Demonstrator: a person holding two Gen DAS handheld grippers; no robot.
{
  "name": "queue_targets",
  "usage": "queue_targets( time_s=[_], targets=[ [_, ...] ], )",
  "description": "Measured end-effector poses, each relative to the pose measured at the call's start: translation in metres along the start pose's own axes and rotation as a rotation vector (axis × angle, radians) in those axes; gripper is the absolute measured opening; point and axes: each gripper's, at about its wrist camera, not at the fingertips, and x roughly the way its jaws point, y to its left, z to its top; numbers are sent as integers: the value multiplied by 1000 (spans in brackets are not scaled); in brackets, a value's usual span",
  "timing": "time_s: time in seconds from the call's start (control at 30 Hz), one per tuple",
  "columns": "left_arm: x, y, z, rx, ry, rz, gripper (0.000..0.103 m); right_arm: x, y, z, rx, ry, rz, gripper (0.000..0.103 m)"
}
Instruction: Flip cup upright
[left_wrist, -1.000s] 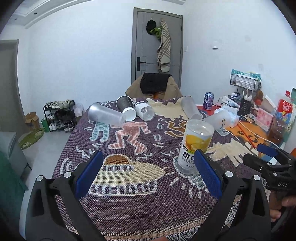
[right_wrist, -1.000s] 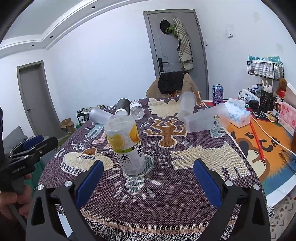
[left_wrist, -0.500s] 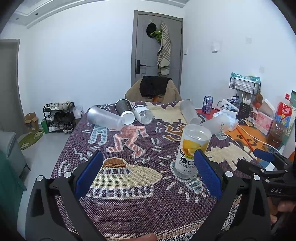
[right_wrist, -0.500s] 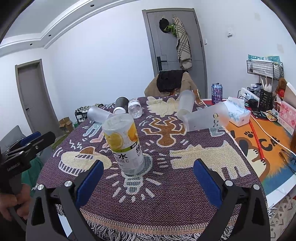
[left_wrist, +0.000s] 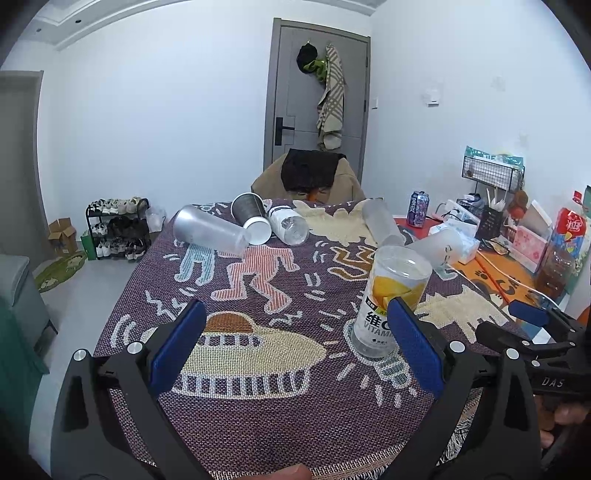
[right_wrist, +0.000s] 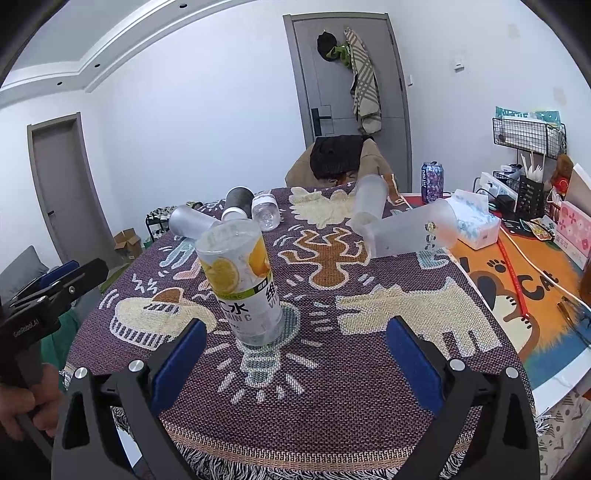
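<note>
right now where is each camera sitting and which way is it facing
Left wrist: on the left gripper, looking over the patterned cloth toward the door; its open jaws show, with the right gripper at the right edge.
Right wrist: on the right gripper, facing the same way; its open jaws show, with the left gripper and hand at left.
Shared: the upright lemon-label cup, the tipped cups, the door.

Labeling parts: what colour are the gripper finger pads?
Blue pads on black fingers, clearest in the right wrist view.

black claw (left_wrist: 295, 343), blue pads (left_wrist: 179, 345), silver screws
</note>
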Motion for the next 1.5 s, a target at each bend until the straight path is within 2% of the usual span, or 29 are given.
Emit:
queue_targets(
  time_s=[1.5],
  targets=[
    [-4, -4, -5, -3, 9, -21, 97, -4, 1, -2, 10, 4, -2, 95]
  ],
)
